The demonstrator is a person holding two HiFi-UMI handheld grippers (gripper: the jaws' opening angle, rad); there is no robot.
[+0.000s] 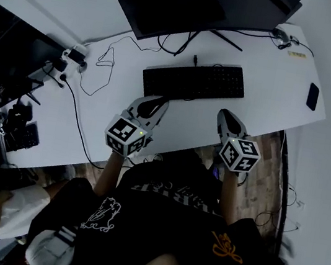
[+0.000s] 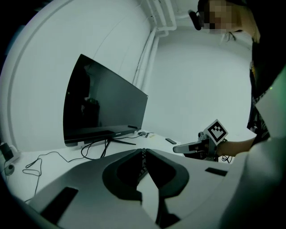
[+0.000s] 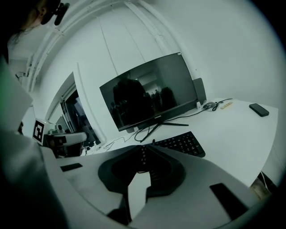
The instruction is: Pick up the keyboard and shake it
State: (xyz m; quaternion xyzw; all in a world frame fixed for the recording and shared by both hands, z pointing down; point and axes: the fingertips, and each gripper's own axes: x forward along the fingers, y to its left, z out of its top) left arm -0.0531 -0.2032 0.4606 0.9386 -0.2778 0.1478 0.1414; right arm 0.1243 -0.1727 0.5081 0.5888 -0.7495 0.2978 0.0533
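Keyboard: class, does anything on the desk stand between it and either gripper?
Nothing visible does. Only bare white desk lies between the keyboard and the left gripper and right gripper, both just short of its near edge. The looped cable lies off to the keyboard's left, clear of both paths.

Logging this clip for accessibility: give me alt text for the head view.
A black keyboard lies on a white desk near a dark monitor. The left gripper and right gripper point toward its near edge, holding nothing.
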